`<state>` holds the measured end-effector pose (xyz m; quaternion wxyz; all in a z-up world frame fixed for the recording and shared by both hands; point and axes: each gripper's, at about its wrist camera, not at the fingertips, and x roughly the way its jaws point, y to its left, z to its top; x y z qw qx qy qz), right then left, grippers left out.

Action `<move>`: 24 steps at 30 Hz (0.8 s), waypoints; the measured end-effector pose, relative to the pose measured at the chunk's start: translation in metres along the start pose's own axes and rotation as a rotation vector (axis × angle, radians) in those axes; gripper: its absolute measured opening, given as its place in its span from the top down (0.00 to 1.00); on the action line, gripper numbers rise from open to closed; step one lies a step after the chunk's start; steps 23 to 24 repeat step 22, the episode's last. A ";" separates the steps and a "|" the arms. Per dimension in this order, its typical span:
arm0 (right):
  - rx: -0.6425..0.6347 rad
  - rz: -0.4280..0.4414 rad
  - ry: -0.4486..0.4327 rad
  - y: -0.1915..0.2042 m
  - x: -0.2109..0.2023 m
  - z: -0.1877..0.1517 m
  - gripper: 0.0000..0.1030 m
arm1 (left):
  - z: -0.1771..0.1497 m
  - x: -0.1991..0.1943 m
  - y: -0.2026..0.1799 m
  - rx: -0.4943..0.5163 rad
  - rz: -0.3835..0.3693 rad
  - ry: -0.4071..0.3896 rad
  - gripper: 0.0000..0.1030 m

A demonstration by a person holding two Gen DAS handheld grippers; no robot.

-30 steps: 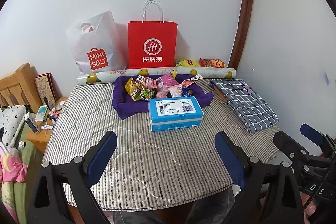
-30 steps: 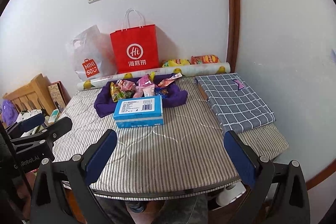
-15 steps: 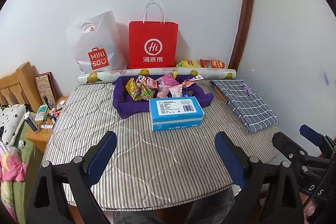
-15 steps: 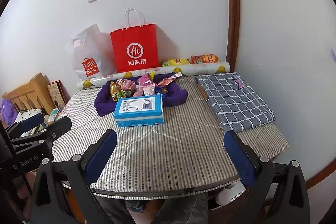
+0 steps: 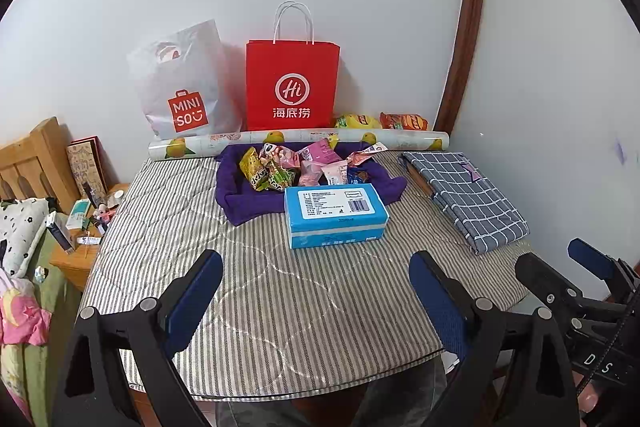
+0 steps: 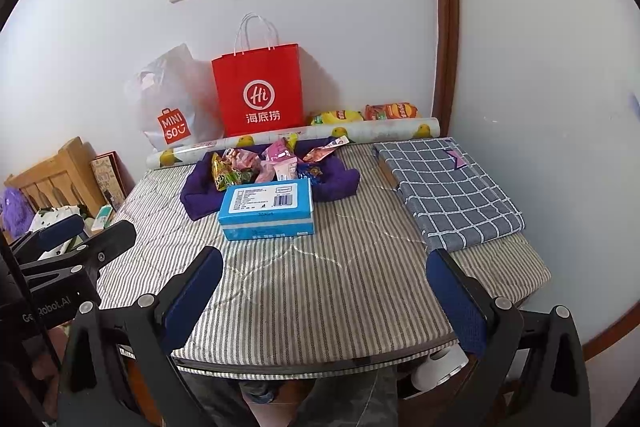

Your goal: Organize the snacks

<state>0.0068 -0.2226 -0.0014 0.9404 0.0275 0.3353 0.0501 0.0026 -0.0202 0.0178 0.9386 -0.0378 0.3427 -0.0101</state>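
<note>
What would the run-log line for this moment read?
left gripper: open, empty | right gripper: open, empty | snacks: untouched on purple cloth

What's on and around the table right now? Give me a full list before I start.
snack packets: several, mixed colours, piled on the purple cloth
purple cloth: one, far middle of table
tissue pack: one, blue, in front of the cloth
patterned roll: one, along the far edge
red paper bag: one, against the wall
white MINISO bag: one, left of the red bag
chip bags: two, yellow and orange, behind the roll
checked fabric: one, folded, grey, right side
striped table cover: one
left gripper: open, empty
right gripper: open, empty
</note>
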 end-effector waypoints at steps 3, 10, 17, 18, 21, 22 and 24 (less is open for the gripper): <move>-0.001 0.000 0.001 0.001 0.001 0.000 0.03 | 0.000 0.000 0.000 0.000 0.003 -0.001 0.08; -0.001 0.000 0.001 0.001 0.001 0.000 0.03 | -0.001 0.000 0.002 0.000 0.002 -0.001 0.08; -0.008 0.003 0.003 0.004 0.001 -0.002 0.03 | -0.001 0.000 0.002 0.000 0.001 -0.001 0.08; -0.009 0.003 0.003 0.004 0.001 -0.003 0.03 | -0.001 0.000 0.002 0.000 0.002 -0.001 0.08; -0.010 0.003 0.003 0.005 0.000 -0.004 0.03 | -0.002 0.000 0.003 0.003 0.005 -0.002 0.08; -0.011 0.004 0.003 0.005 0.000 -0.004 0.03 | -0.002 -0.001 0.003 0.004 0.007 -0.005 0.08; -0.011 0.004 0.003 0.005 0.000 -0.004 0.03 | -0.002 -0.001 0.003 0.004 0.007 -0.005 0.08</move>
